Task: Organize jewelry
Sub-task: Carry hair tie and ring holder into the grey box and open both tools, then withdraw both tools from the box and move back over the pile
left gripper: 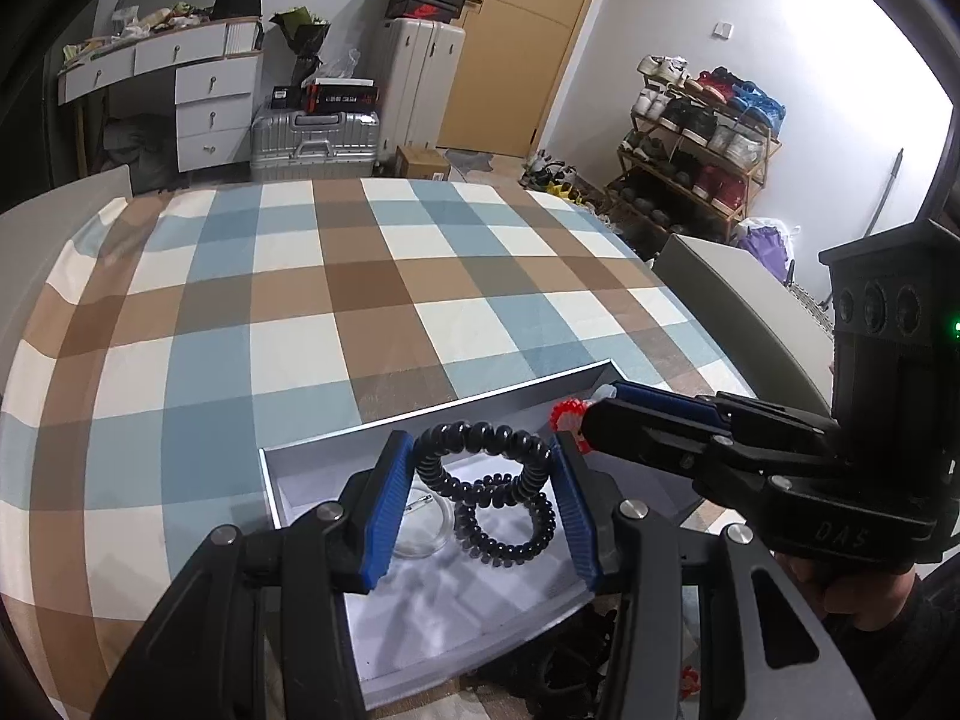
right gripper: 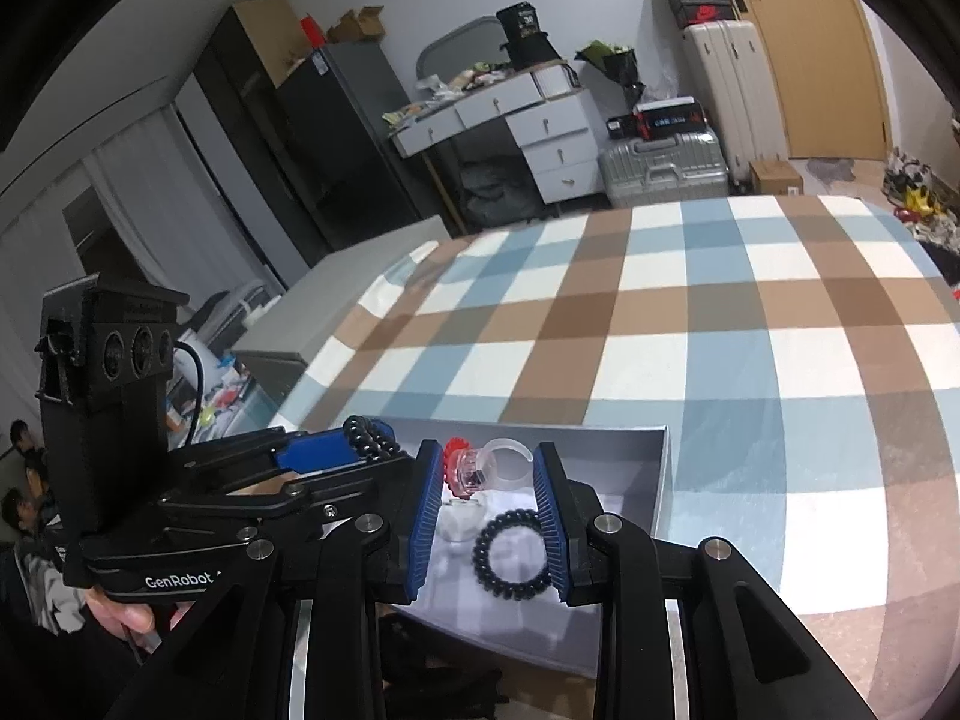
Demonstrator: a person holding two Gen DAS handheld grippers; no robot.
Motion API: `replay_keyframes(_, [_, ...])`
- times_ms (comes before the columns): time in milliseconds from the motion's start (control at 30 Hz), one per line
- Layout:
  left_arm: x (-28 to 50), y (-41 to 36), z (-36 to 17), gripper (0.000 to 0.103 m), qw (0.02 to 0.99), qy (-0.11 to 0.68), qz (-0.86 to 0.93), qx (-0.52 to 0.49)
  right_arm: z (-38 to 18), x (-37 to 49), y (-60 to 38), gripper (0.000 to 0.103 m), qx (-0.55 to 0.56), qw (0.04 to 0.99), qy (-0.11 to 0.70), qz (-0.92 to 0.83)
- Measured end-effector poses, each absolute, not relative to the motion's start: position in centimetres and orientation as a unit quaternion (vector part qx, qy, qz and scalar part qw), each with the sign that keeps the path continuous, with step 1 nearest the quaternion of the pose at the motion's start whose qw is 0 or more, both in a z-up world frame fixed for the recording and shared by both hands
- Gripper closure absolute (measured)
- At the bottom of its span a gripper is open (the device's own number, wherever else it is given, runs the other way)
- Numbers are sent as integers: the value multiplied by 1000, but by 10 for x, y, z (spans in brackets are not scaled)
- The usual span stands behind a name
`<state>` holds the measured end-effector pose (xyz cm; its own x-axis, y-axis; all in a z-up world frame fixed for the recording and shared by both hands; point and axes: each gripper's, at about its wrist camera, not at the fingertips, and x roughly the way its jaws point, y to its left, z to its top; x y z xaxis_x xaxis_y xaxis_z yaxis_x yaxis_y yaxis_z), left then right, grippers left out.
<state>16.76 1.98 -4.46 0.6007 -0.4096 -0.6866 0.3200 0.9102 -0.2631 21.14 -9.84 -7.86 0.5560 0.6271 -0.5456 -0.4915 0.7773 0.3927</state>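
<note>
A shallow grey box lies on the checked tablecloth. In the left wrist view my left gripper is shut on a black spiral hair tie, held above the box. A second black spiral hair tie and a clear round piece lie in the box. In the right wrist view my right gripper is shut on a clear ring with a red flower, above the box. The right gripper also shows in the left wrist view, the left gripper in the right.
The table carries a blue, brown and white checked cloth. Dark items lie at the near table edge below the box. Behind are suitcases, a white drawer desk and a shoe rack.
</note>
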Motion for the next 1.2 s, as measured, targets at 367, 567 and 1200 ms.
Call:
replay_keyframes(367, [171,26,-44,55,891,397,-208,-74,-80,217,-95,67,99,873,357,316])
replay_keyframes(567, [167,33,-42,38,895,390,-200,-84,-70,206,-108,41,121,883,331,310])
replay_keyframes(1200, [127,40,-16,21,935,329,-117,-57,-29,150,-137,10,121,924,254,259])
